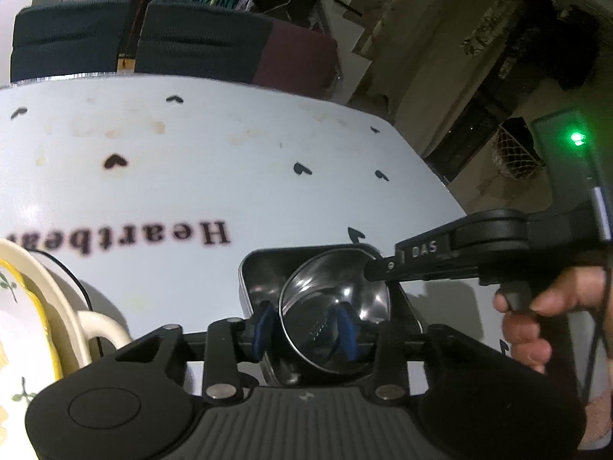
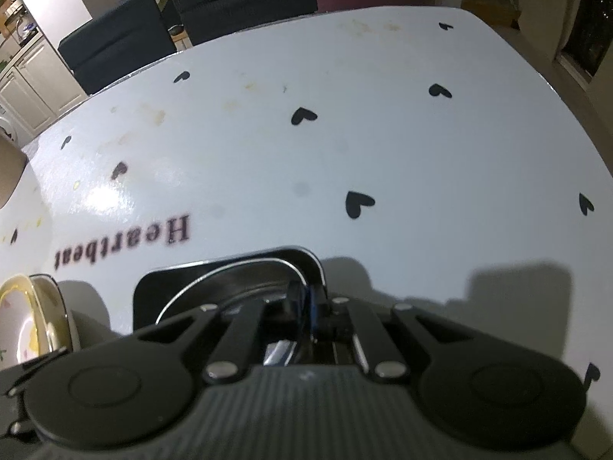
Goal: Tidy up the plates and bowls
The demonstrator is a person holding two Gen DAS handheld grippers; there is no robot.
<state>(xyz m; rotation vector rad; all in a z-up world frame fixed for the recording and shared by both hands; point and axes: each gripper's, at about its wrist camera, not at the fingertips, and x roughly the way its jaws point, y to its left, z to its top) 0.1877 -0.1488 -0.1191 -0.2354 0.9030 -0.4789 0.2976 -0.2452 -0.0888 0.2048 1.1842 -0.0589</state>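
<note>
A round steel bowl [image 1: 337, 306] sits tilted inside a rectangular steel tray [image 1: 260, 272] on the white table. In the left wrist view my right gripper [image 1: 377, 270] comes in from the right and is shut on the bowl's far right rim. My left gripper [image 1: 306, 329] is open, its blue pads [image 1: 264, 326] low on either side of the bowl's near edge. In the right wrist view the bowl's rim [image 2: 230, 272] and the tray [image 2: 161, 287] lie just ahead, and my right gripper [image 2: 310, 306] is pinched on the rim.
A cream handled dish holding a yellow-rimmed floral plate [image 1: 23, 326] stands at the left; it also shows in the right wrist view [image 2: 34, 322]. The white table [image 2: 383, 134] has black hearts and the word "Heartbeat". Dark chairs [image 1: 191, 46] stand beyond the far edge.
</note>
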